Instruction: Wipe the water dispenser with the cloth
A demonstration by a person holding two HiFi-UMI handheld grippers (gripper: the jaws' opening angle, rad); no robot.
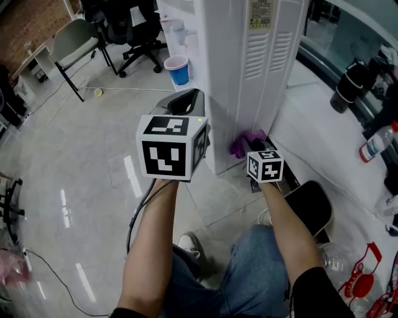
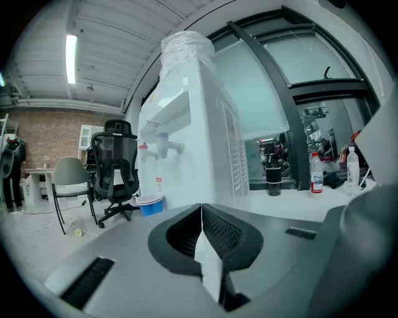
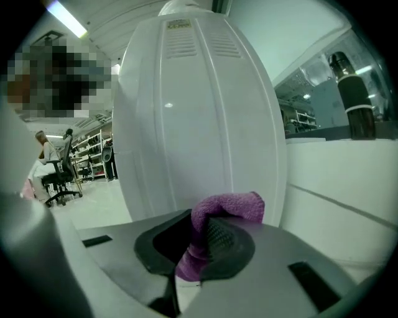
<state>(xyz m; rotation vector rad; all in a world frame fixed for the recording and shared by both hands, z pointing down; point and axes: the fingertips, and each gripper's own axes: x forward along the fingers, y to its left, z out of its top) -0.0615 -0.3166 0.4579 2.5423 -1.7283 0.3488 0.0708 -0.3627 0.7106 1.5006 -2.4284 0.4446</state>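
Right gripper view: right claw [image 3: 199,242] grasps purple cloth [image 3: 227,207] by water dispenser [image 3: 199,124], label [image 3: 178,25] unreadable; left claw [image 2: 201,214] clenched.

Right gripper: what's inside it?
A purple terry cloth, clamped between the right gripper's jaws and bunched over one pad. Its lower end is hidden by the gripper body; the white water dispenser stands just beyond.

Cut off and covered
The water dispenser [image 1: 249,87] loses its top at the head view's upper edge; its label [image 1: 261,13] is too small to read; the cloth [image 1: 242,144] sits partly behind the right gripper [image 1: 256,154].
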